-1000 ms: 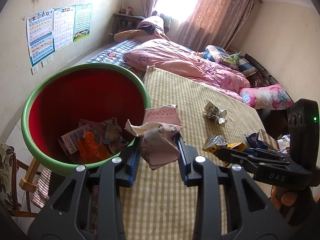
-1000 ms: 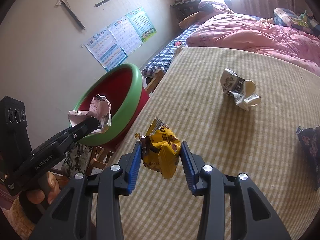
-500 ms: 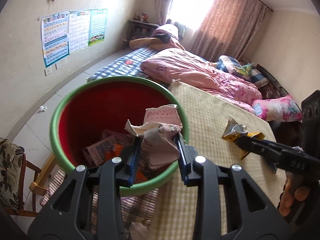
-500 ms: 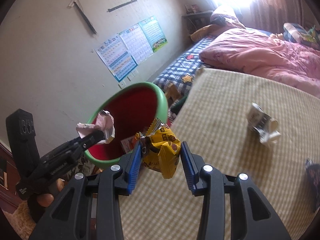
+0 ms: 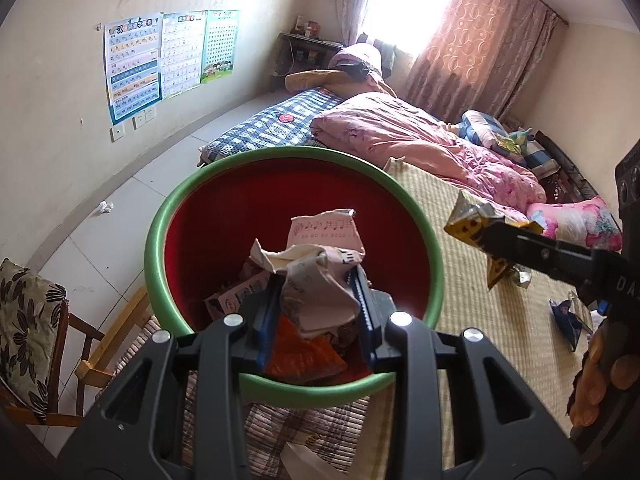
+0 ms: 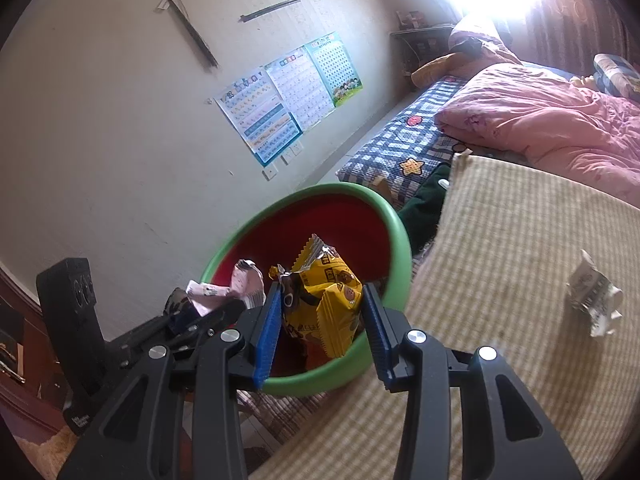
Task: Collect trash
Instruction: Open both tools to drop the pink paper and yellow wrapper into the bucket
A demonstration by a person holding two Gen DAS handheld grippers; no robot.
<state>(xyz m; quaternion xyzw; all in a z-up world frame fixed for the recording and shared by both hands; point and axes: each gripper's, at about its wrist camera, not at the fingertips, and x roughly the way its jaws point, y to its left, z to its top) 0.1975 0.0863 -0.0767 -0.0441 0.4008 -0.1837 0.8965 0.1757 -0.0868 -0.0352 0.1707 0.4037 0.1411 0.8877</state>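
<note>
Red basin (image 5: pixel 188 240), two clamped grippers above: left gripper (image 5: pixel 316 300) on crumpled paper (image 5: pixel 320 276), right gripper (image 6: pixel 322 318) on yellow wrapper (image 6: pixel 324 300).

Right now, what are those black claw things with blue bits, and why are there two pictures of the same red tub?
Those claws are hand-held grabbers. A person squeezes one in each hand, and each grabber has a little camera that looks along its two fingers. So one picture comes from the left hand's camera and one from the right.

The left gripper pinches a crumpled pink paper over the red tub with a green rim, which already has wrappers inside. The right gripper pinches a yellow snack wrapper near the same tub. You can see each grabber in the other's picture too.

The tub sits beside a bed covered by a checked yellow mat. A crumpled white wrapper lies on the mat, and so does a dark blue one.
</note>
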